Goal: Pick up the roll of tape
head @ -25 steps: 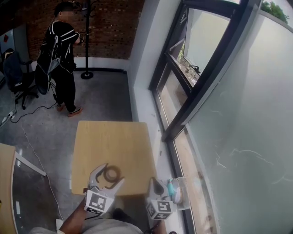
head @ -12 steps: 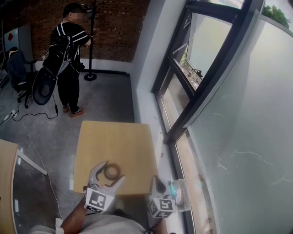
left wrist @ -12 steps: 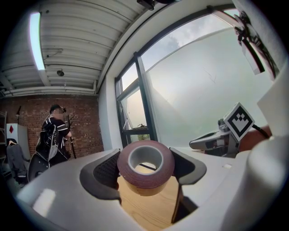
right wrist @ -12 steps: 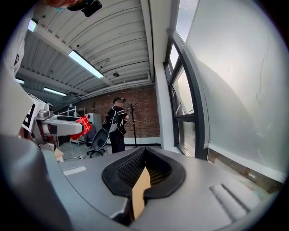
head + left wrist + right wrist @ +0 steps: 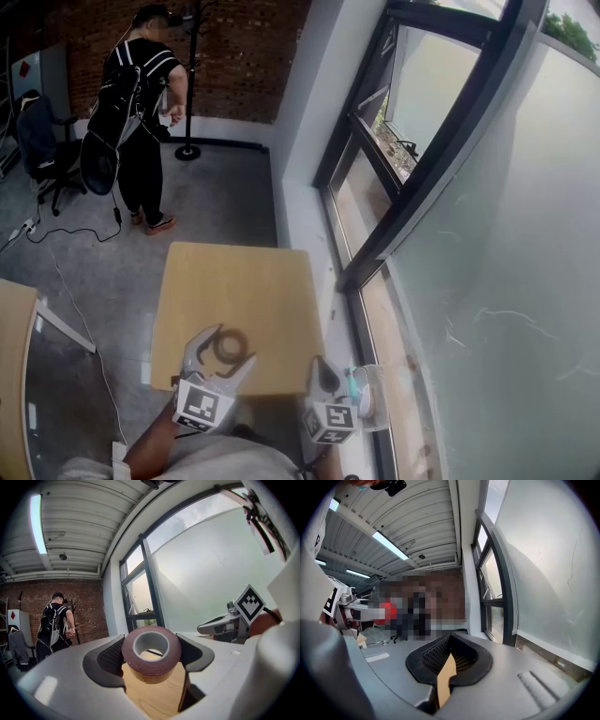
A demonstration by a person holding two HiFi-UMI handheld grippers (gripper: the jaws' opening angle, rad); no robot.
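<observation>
Grey floor (image 5: 220, 202) and a brick wall (image 5: 244, 56) fill the far part of the head view, where a person (image 5: 141, 112) with a backpack stands well apart from the wooden tabletop (image 5: 234, 286); a tall window (image 5: 403, 141) runs along the right. Near the tabletop's front edge the left gripper (image 5: 233, 348) reaches in with the roll of tape (image 5: 229, 343) between its jaws, while the right gripper (image 5: 322, 367) hangs off the tabletop's right corner, near the window sill. From the left gripper view, both ribbed pads press on the roll's dark red outer rim, so the jaws are clamped on it; bare wood shows through its hole and beneath it, though whether it has cleared the wood is hard to tell. From the right gripper view, those jaws are pressed together with nothing in them, only a sliver of wood showing past them. The likely trouble is the grip: two pads on a round, smooth rim could let the roll pivot or squirt out if the lift is jerky, and so close to the edge it would drop to the floor.
</observation>
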